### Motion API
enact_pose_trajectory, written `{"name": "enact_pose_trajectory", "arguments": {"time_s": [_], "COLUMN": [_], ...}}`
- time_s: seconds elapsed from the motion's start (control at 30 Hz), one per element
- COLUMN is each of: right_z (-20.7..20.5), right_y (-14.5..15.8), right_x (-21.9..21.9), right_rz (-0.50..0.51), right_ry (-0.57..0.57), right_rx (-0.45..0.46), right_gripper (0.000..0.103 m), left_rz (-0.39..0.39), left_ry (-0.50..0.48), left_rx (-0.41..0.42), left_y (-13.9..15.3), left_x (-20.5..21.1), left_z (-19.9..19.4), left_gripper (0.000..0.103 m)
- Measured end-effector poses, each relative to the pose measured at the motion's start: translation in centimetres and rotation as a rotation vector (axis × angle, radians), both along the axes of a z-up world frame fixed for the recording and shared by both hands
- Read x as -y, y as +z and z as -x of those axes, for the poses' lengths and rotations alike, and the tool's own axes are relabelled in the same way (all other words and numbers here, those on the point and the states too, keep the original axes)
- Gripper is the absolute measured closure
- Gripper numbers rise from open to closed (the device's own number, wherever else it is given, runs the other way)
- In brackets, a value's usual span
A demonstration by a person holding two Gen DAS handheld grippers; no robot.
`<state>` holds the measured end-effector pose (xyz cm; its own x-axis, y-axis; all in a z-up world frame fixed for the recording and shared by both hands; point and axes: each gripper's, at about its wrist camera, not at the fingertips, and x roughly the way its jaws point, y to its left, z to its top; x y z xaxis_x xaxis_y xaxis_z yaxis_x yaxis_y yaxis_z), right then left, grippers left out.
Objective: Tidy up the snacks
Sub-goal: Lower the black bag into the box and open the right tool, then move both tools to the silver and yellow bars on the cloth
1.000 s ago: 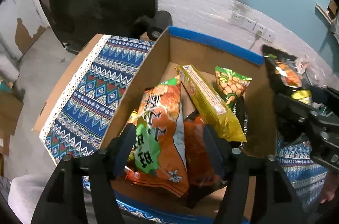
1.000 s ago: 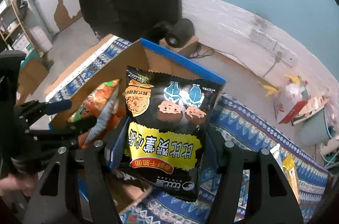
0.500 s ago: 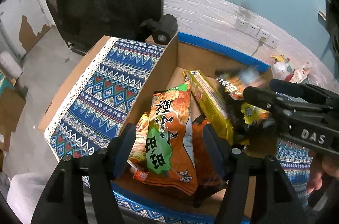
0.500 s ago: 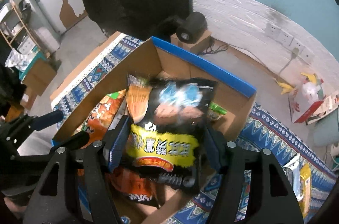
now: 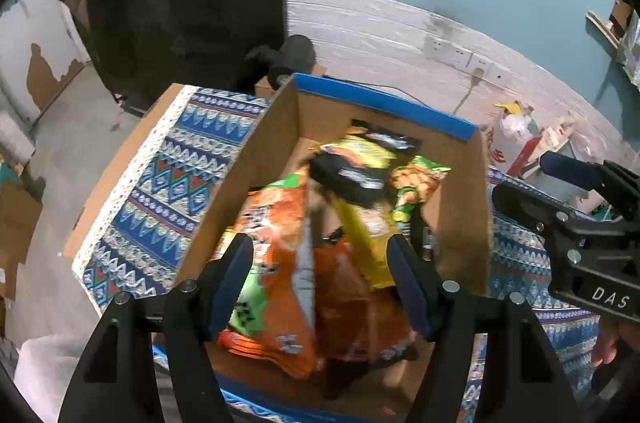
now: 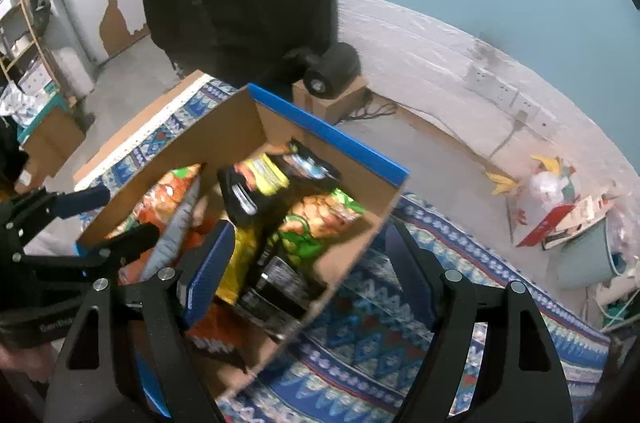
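We hold both grippers over the cardboard box (image 5: 280, 143) standing on the patterned cloth (image 5: 168, 183).

Our left gripper (image 5: 320, 275) hangs above the orange bag (image 5: 280, 243). Its jaws are opening, and whether its pads touch the bag we cannot tell.

Our right gripper (image 6: 308, 271) has its jaws opening too, nothing pressed between them. The black-and-yellow bag (image 6: 260, 179) lies blurred inside the box, on top of the other snacks, beside the green bag (image 6: 320, 219) and above the long yellow pack (image 5: 368, 235).
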<state>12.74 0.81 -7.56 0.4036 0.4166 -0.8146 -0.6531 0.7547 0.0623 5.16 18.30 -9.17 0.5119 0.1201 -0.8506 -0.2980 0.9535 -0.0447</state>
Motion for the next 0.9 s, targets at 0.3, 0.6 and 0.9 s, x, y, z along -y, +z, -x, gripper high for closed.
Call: {"name": "enact_pose_trajectory", "arguments": {"time_s": [0.3,0.6,0.9], "right_z": [-0.7,-1.6,-2.9], "right_y": [-0.3,-0.5,-2.0], "right_x": [6.0,12.0,19.3], "right_rz": [0.023,0.035,0.052], "right_ry": [-0.064,-0.132,-0.226], "right_rx": [-0.012,-0.007,-0.035], "right_gripper": [0.025,0.025,0.025], "left_rz": [-0.023,-0.021,0.005], "left_ry": [-0.080,-0.170,-0.268], "left_rx": [-0.004,-0.022,-0.072], "left_y": [0.3,0.2,-1.0], "left_x": [5.3,10.6,15.9], "left_z": [-1.7,-3.7,-5.6], "left_gripper": [0.032,0.032,0.032]}}
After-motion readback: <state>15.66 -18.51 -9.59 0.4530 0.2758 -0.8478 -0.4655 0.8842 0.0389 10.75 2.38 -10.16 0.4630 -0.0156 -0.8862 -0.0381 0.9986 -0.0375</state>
